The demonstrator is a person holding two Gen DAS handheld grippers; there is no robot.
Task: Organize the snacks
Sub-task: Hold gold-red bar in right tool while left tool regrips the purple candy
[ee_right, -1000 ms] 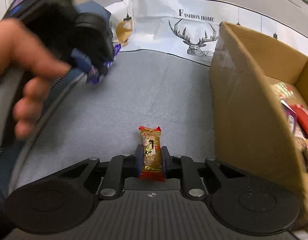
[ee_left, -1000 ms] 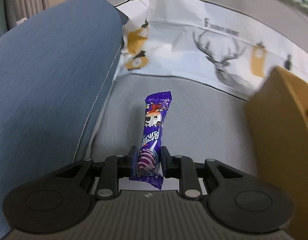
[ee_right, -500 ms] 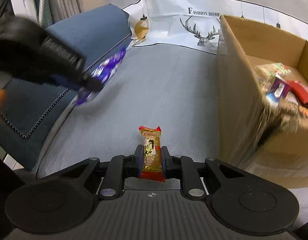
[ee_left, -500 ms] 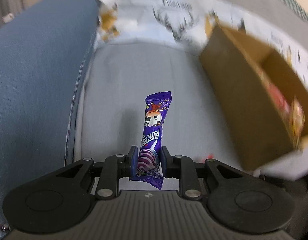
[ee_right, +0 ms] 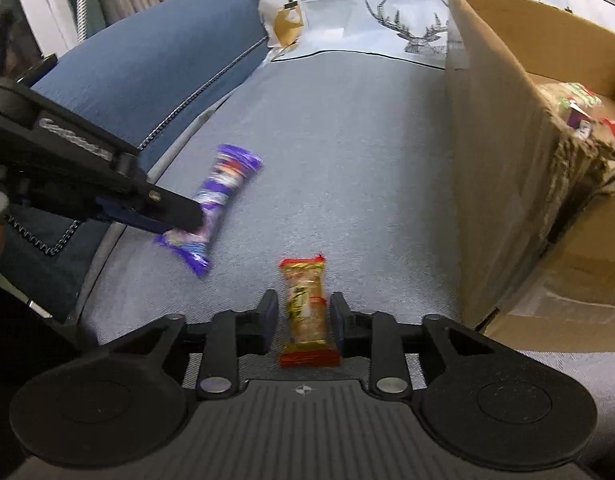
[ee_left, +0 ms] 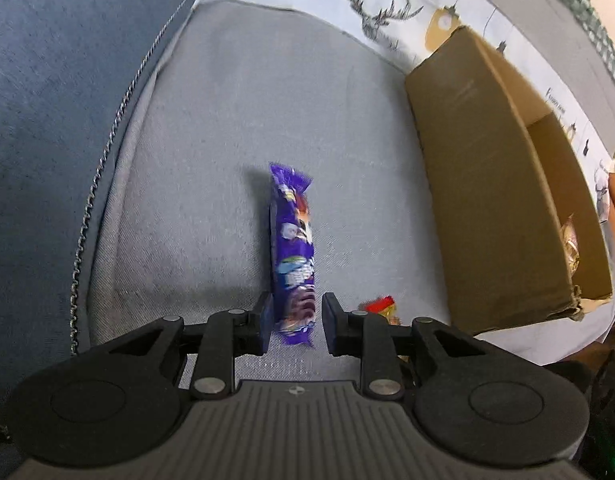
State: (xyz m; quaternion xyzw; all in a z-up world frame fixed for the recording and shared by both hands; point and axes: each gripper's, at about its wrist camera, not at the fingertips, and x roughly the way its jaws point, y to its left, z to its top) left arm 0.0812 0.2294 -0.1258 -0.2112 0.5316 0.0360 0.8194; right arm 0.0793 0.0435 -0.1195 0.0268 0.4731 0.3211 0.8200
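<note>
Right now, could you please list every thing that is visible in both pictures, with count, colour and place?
purple snack bar: 1, purple, between the left tongs' opened jaws, over the grey cushion.
gold snack bar: 1, gold and red, between the right tongs' opened jaws, on the cushion.
cardboard box: 1, brown, right of the cushion, holding more snacks.
grey cushion: 1, grey, under everything.
blue armrest: 1, blue, left side.
printed cloth: 1, white with deer, behind.
left tongs: 1, black, jaws just opening.
right tongs: 1, black, jaws just opening.

Purple wrapper (ee_left: 293,248); red-and-gold wrapper (ee_right: 307,312); grey cushion (ee_right: 347,160); brown box (ee_left: 487,184); cloth (ee_right: 387,20) seemingly deer-printed.
</note>
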